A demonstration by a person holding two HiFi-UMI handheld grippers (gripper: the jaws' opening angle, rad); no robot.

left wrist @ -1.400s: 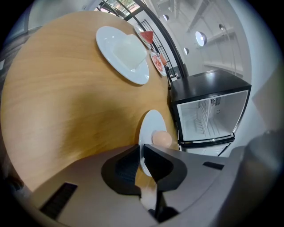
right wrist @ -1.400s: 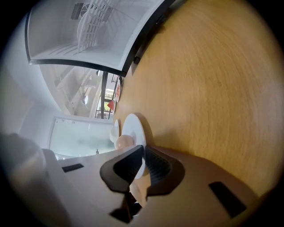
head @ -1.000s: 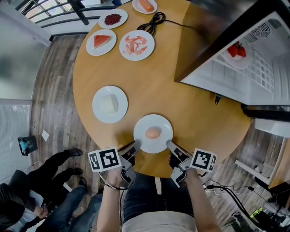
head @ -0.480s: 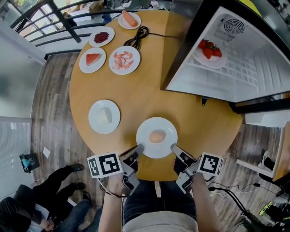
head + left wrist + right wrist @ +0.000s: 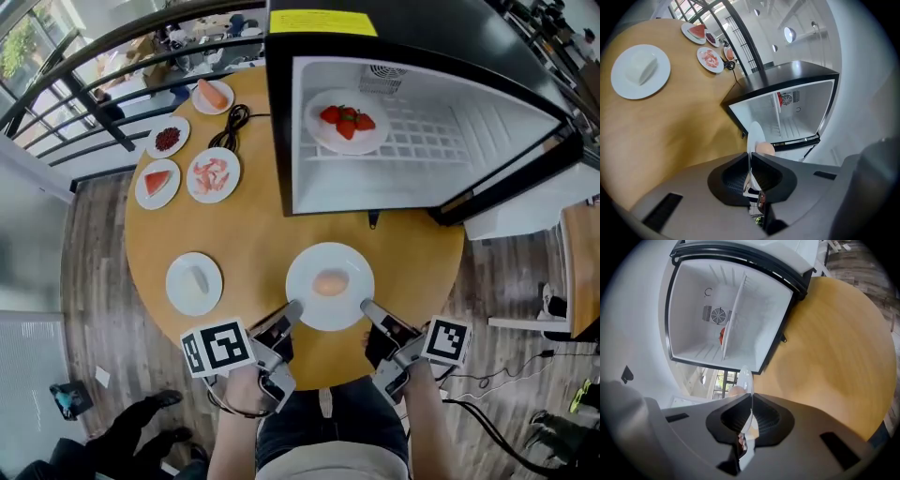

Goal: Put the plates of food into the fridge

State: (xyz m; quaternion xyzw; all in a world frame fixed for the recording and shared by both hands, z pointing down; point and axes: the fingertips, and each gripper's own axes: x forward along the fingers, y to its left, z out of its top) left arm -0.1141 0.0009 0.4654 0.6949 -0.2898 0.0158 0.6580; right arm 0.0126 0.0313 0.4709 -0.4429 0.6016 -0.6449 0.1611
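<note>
Round wooden table, fridge standing open at far side.
I have left gripper and right gripper each clamped on the egg plate rim, at the table's near edge.

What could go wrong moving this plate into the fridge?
The egg-like food sits loose on the plate; a tilt could roll it off. The left gripper and right gripper pinch only its thin rim, so it could slip. The strawberry plate already on the fridge shelf might get knocked.
</note>
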